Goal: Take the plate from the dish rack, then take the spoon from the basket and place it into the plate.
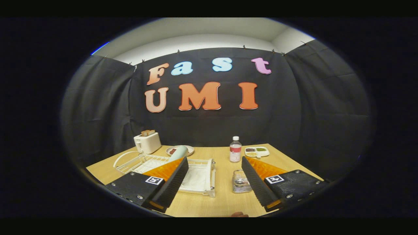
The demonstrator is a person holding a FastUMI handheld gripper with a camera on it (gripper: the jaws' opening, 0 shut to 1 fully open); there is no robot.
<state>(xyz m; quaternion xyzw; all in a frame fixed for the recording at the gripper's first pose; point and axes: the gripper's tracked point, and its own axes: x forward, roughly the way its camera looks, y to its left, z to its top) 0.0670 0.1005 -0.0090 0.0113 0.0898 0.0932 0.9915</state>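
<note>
A white wire dish rack (202, 176) lies on the wooden table (222, 199), partly behind my left finger. A pale green plate (179, 152) stands on edge in the rack, just beyond the left fingertip. A small wire basket (240, 182) sits close against the inner side of my right finger; what it holds is too small to make out. My gripper (214, 159) hovers above the table's near part, open wide, with nothing between its fingers.
A white toaster (147, 142) with bread in it stands at the back left. Behind the rack lies a small plate (189, 149) with food. A clear bottle (235, 149) and a divided white tray (257, 151) stand at the back right.
</note>
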